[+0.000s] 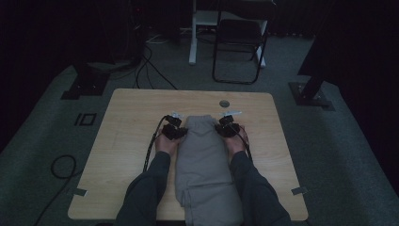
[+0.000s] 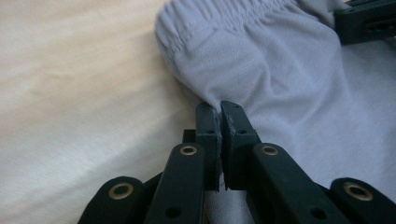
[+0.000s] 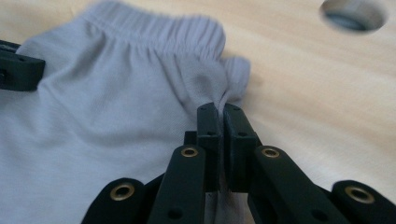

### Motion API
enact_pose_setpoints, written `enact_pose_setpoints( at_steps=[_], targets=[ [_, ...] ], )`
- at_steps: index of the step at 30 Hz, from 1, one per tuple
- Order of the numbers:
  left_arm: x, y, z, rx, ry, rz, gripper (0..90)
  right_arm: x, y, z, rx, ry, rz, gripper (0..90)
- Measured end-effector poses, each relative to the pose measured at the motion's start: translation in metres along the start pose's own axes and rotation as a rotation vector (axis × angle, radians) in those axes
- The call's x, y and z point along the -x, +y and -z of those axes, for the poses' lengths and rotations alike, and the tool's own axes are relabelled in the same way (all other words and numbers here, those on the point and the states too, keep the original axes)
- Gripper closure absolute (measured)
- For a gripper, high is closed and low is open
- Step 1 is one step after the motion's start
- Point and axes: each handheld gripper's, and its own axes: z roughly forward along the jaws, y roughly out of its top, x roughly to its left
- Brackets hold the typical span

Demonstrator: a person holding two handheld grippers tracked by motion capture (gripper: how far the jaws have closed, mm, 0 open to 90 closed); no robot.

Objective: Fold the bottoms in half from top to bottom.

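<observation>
The high view looks forward and down from above the person's side, far enough off to take in the whole table (image 1: 122, 141), the floor and a chair (image 1: 240, 42) at the far end. The left gripper view sits low and very near, facing along its own jaws at the left edge of the grey garment (image 2: 280, 79) — the right gripper view does the same at the right edge. All three share the garment's far, elastic-banded end; the two close views also catch the opposite gripper at their margins.
</observation>
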Motion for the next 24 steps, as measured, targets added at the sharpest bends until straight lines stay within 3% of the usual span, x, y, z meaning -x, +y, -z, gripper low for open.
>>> enact_pose_setpoints(
  at_steps=[7, 11, 16, 24],
  targets=[
    [0.001, 0.039, 0.040, 0.129, 0.008, -0.030, 86.5, 0.004, 0.033, 0.034, 0.115, -0.006, 0.018, 87.6],
    [0.003, 0.050, 0.055, 0.172, 0.007, -0.041, 86.5, 0.004, 0.046, 0.053, 0.178, 0.009, 0.017, 87.5],
    [0.006, 0.046, 0.060, 0.169, 0.000, -0.055, 86.4, 0.002, 0.043, 0.057, 0.164, 0.033, 0.043, 87.3],
    [0.014, 0.016, 0.062, 0.143, -0.051, -0.067, 86.3, -0.002, 0.016, 0.063, 0.120, 0.083, 0.079, 87.1]
  ],
)
